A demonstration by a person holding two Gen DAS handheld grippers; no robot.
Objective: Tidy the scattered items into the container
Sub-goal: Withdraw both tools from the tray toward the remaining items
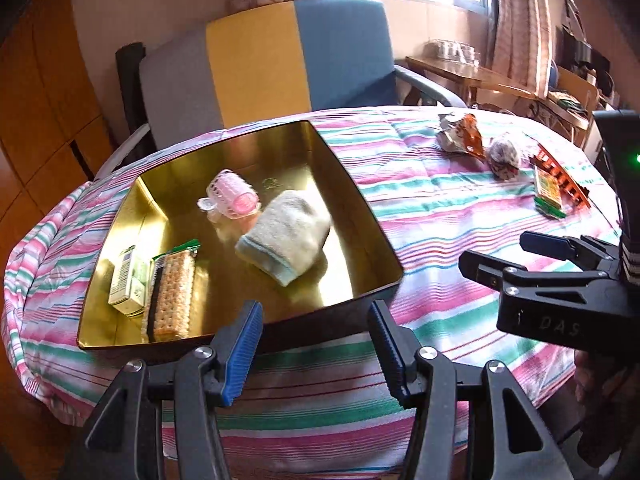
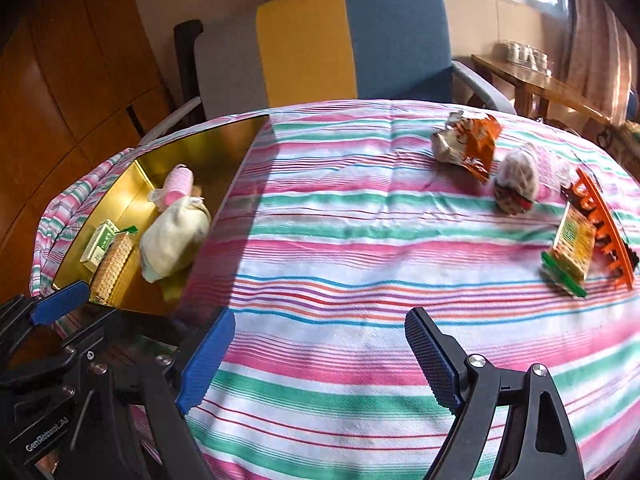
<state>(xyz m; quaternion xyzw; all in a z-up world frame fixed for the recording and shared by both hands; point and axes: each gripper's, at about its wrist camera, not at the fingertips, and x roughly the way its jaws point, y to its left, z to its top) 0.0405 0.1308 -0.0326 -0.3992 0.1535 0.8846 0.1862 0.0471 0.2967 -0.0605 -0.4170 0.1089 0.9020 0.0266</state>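
Note:
A gold tin box (image 1: 360, 216) (image 2: 120, 196) sits on the striped tablecloth at the left. Inside lie a pink hair roller (image 1: 234, 196), a grey mitt cloth (image 1: 286, 234) (image 2: 174, 236), a cracker pack (image 1: 172, 296) and a small white-green carton (image 1: 126, 280). On the cloth to the right lie an orange snack bag (image 2: 472, 144), a netted brown ball (image 2: 516, 184), a green cracker pack (image 2: 570, 248) and an orange comb (image 2: 604, 232). My left gripper (image 1: 316, 348) is open and empty at the box's near edge. My right gripper (image 2: 320, 364) is open and empty over bare cloth.
A grey, yellow and blue armchair (image 1: 260, 64) stands behind the table. A wooden cabinet (image 1: 36, 92) is at the left. A wooden side table (image 2: 536, 80) with glasses stands at the back right. The round table's edge (image 1: 48, 404) curves near the box.

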